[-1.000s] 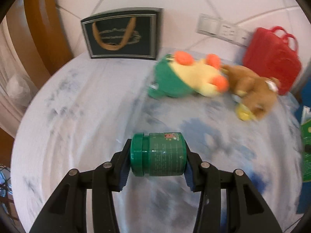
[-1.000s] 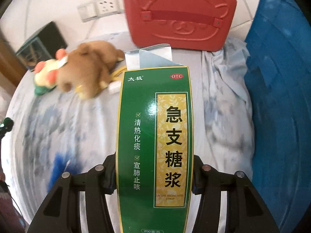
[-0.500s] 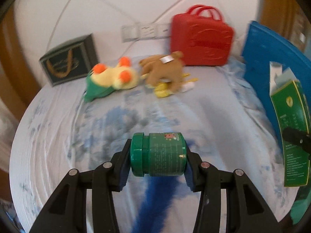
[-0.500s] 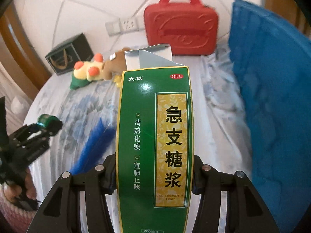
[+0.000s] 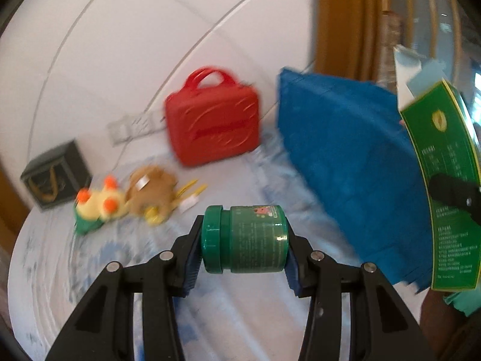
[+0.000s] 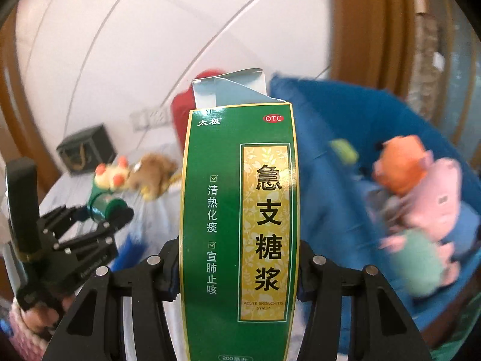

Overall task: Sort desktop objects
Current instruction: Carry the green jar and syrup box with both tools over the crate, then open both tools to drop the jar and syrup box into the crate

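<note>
Beyond the left gripper [image 5: 243,242] fingers clamping a green jar [image 5: 245,238] and the right gripper [image 6: 239,266] fingers clamping a medicine box [image 6: 240,225] lay a pale-clothed bench [image 5: 228,316] under white wall tiles [image 5: 135,45].

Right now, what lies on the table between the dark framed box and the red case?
In the left wrist view, between dark box and red case lie two plush toys, yellow and brown.

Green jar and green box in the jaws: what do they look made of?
Green jar: probably glossy plastic, given the bright glints, ridged screw lid and printed label. Green box: thin printed cardboard with a glossy coating, judging by the folded open flaps on top and the light's sheen.
</note>
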A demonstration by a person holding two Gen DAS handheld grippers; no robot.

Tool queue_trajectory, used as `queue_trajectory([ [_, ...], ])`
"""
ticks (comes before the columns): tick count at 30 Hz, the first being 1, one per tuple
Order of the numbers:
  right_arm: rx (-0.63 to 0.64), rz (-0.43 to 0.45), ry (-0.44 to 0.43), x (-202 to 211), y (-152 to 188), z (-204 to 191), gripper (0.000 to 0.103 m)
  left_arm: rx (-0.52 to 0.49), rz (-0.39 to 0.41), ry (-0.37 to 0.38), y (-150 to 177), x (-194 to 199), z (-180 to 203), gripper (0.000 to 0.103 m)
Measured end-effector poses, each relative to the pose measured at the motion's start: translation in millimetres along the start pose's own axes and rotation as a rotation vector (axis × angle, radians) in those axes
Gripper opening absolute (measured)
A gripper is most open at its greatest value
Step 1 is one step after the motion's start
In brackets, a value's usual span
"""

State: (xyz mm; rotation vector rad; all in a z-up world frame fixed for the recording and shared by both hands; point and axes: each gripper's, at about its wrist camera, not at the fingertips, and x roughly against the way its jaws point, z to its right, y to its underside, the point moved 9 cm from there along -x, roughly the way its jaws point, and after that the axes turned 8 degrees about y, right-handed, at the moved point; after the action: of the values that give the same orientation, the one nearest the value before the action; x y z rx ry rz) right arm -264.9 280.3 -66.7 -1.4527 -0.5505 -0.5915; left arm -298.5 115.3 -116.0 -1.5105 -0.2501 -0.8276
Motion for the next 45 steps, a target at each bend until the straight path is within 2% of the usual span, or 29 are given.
queue_trajectory([
  [5,-0.049,0.094,0.056,33.9,-33.1,61.8,0.053,-0.093,0.067,0.067,-51.4,2.3,82.4,0.046],
  [6,-0.064,0.106,0.049,38.8,-38.7,73.4,0.054,-0.112,0.078,0.082,-60.8,1.5,100.1,0.046],
  [8,-0.121,0.114,-0.030,47.8,-47.9,96.6,0.055,-0.159,0.102,0.103,-79.4,0.9,138.4,0.046],
  [11,-0.121,0.167,0.072,65.1,-63.1,142.3,0.054,-0.191,0.124,0.138,-100.5,-1.8,182.5,0.046],
  [13,-0.137,0.182,0.068,74.1,-71.9,167.0,0.054,-0.192,0.136,0.157,-112.6,-4.3,204.5,0.046],
  [17,-0.116,0.205,0.192,84.0,-79.0,219.3,0.054,-0.213,0.136,0.191,-128.2,-11.5,250.9,0.046],
  [19,-0.112,0.195,0.238,80.8,-75.1,242.7,0.054,-0.230,0.120,0.205,-130.1,-17.7,273.2,0.046],
  [23,-0.091,0.110,0.312,53.8,-56.4,284.3,0.054,-0.272,0.067,0.201,-124.9,-36.9,311.7,0.046],
  [27,-0.099,0.025,0.233,17.6,-34.7,297.3,0.054,-0.284,-0.035,0.163,-108.7,-63.5,324.0,0.046],
  [29,-0.094,-0.012,0.189,0.0,-25.0,297.4,0.053,-0.292,-0.067,0.145,-101.1,-71.5,323.1,0.052],
  [33,-0.078,-0.044,0.153,-19.0,-13.1,292.4,0.054,-0.277,-0.042,0.121,-102.6,-63.0,314.2,0.083],
  [34,-0.082,-0.041,0.145,-21.1,-10.6,291.0,0.059,-0.273,-0.036,0.115,-102.8,-60.4,312.5,0.084],
  [36,-0.093,-0.034,0.132,-24.2,-11.7,294.6,0.082,-0.268,-0.027,0.103,-102.0,-53.2,307.5,0.087],
  [37,-0.096,-0.031,0.134,-23.8,-10.8,294.1,0.098,-0.262,-0.024,0.098,-101.5,-50.9,305.1,0.091],
  [38,-0.099,-0.022,0.141,-21.7,-11.2,293.9,0.103,-0.257,-0.014,0.092,-101.1,-47.3,301.4,0.091],
  [45,-0.135,0.059,0.156,19.8,-10.2,292.4,0.103,-0.241,0.052,0.082,-96.0,-17.7,283.7,0.092],
])
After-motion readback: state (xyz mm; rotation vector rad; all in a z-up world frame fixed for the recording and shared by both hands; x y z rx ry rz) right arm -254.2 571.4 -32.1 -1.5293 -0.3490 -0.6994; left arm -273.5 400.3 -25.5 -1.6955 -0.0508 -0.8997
